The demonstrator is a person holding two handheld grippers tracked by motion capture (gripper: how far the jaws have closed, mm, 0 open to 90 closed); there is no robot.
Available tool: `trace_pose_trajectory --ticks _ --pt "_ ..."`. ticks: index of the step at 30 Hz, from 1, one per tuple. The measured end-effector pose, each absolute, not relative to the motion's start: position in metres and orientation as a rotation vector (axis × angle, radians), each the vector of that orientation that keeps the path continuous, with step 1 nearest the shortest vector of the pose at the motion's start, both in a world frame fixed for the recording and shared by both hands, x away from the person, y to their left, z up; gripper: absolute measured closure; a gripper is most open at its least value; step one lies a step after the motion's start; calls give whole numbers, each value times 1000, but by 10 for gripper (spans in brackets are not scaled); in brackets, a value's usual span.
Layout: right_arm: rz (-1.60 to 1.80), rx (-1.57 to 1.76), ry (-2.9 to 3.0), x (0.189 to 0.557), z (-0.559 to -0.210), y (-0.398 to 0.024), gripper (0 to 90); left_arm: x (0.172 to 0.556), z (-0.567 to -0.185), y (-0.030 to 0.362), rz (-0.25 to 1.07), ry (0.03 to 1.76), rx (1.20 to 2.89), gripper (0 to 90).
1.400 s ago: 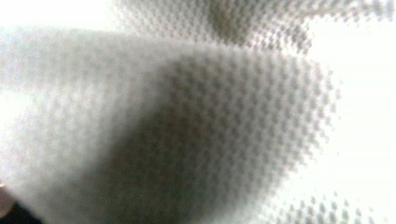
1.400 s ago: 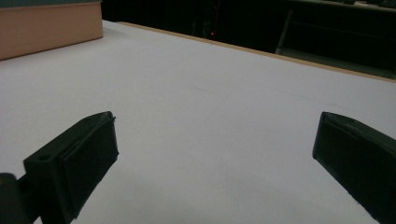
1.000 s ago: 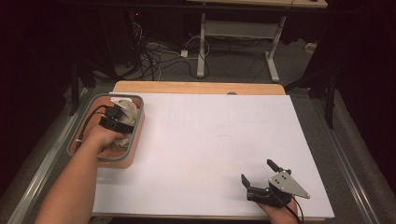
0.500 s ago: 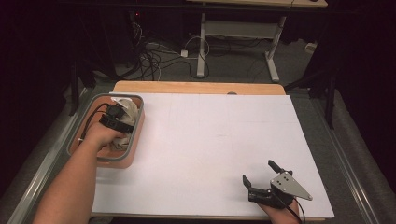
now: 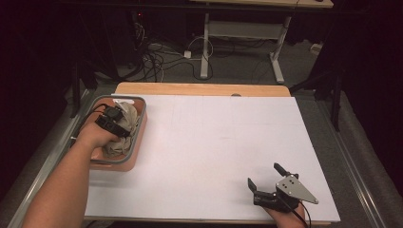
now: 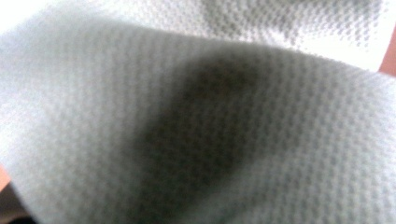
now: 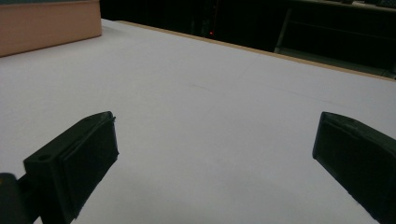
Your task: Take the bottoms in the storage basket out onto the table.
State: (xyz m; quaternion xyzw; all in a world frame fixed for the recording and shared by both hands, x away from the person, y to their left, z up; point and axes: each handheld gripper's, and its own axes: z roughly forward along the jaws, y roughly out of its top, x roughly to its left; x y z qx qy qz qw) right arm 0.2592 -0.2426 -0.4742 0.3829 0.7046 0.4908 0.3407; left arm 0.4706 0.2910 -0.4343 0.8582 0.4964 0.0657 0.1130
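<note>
Left gripper (image 5: pixel 115 124) is reaching into the basket (image 5: pixel 135 156) at the table's left edge, its jaws clamping on the grey-white cloth (image 6: pixel 196 116) bunched inside. Right gripper (image 5: pixel 267 179) is resting near the white table's (image 5: pixel 214 137) near right corner, jaws standing wide apart.

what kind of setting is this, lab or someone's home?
Most likely a lab or workshop bench rigged for recording. A white sheet covers the wooden table, loose cables lie on the floor behind, another desk frame stands beyond, and the surroundings are dark.
</note>
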Motion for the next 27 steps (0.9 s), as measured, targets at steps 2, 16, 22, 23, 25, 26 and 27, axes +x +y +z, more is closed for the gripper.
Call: trace_pose_trajectory --ticks 2,16,22,23,25,26,27 --pt "1276 995 1836 259 -474 -243 9 469 -433 293 187 1464 2529 581" --pt "1268 993 1841 259 -476 -241 10 455 -429 292 113 1533 2614 581" --pt "1269 991 1843 258 -476 -241 10 449 -428 289 34 1519 2635 581" --pt "1270 991 1841 258 -475 -241 10 448 -427 289 22 1521 2638 581" --pt "1272 993 1838 257 -475 -241 10 447 -427 288 7 1519 2647 581" --pt "1273 994 1837 257 -475 -241 10 446 -426 287 -1 1516 2653 581" --pt "1276 990 1838 257 -474 -241 11 446 -426 287 -8 1515 2658 581"
